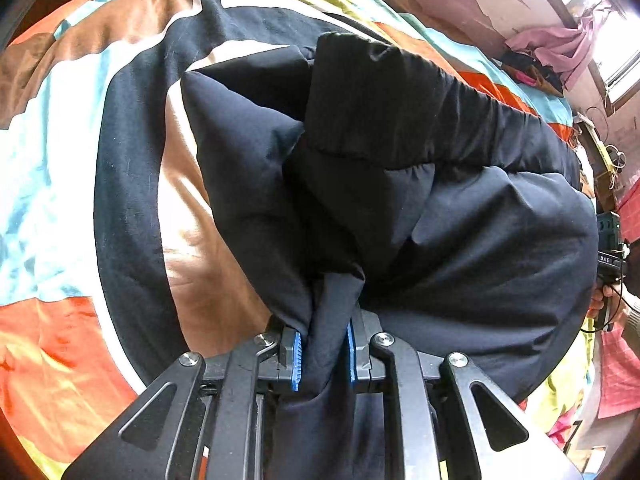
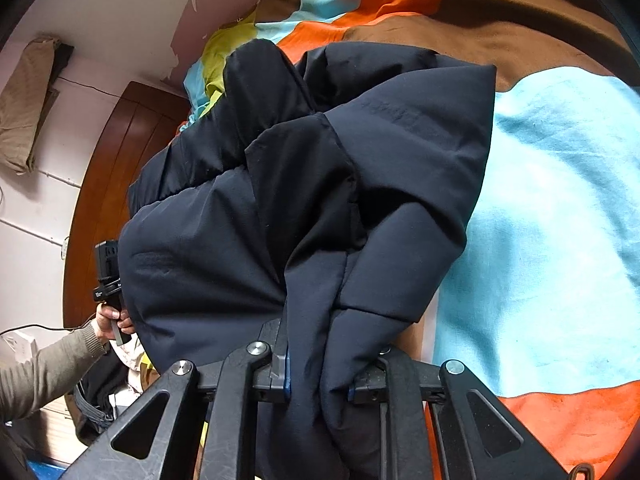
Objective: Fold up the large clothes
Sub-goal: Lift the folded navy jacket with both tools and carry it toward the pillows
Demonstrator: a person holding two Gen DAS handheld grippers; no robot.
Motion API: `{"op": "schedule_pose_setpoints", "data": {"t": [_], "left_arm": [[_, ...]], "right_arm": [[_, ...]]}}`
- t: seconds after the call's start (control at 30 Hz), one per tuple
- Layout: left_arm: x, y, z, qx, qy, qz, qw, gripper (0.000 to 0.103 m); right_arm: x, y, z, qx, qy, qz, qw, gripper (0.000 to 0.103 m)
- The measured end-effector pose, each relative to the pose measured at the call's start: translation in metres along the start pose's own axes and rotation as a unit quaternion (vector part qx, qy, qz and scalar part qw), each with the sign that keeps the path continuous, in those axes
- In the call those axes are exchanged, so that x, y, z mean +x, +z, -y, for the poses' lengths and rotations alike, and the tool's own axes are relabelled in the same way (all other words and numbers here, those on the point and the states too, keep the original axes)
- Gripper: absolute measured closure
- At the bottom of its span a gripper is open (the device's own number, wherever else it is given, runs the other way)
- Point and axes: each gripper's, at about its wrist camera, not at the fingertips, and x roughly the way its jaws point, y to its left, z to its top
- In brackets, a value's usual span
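A: The dark padded jacket (image 1: 400, 184) is bunched on the patchwork bedspread (image 1: 64, 184), one gathered fold clamped in the left claw (image 1: 324, 354), another pinched in the right claw (image 2: 318, 376)

B: Only thin fabric appears to be gripped. A slip could be caused by the padded weight if it is raised, and the sleeve on top could be spilled loose

A: Beyond the jacket, open bedspread is seen on both sides. The headboard (image 2: 116, 184) and peeling wall (image 2: 120, 8) lie past its far end, so room there is judged tighter
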Motion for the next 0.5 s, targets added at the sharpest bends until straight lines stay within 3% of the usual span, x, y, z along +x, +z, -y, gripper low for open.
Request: {"op": "schedule_pose_setpoints", "data": {"t": [0.17,0.27,0.33,0.4,0.43,0.47,0.5], "left_arm": [[-0.002,-0.005,0.002,0.000,0.001,-0.001,1.0000,0.089],[0.003,-0.005,0.004,-0.002,0.009,-0.007,0.9999,0.080],[0.011,-0.004,0.003,-0.006,0.016,-0.015,0.9997,0.067],[0.021,-0.001,-0.002,-0.021,0.018,-0.022,0.9994,0.047],[0.023,0.000,-0.003,-0.024,0.020,-0.021,0.9993,0.041],[0.028,0.002,-0.007,-0.030,0.027,-0.022,0.9989,0.025],[0.033,0.002,-0.012,-0.042,0.029,-0.022,0.9985,0.016]], "right_arm": [[-0.003,-0.006,-0.004,0.001,0.000,0.004,1.000,0.086],[-0.007,-0.005,0.009,0.020,0.004,-0.004,1.000,0.082],[-0.006,-0.003,0.014,0.028,0.014,-0.009,0.999,0.074],[-0.001,-0.002,0.021,0.047,0.011,-0.018,0.999,0.059],[0.002,-0.001,0.024,0.051,0.009,-0.024,0.998,0.045],[0.006,0.000,0.025,0.050,0.005,-0.029,0.998,0.036],[0.010,0.000,0.026,0.050,0.002,-0.031,0.998,0.033]]}}
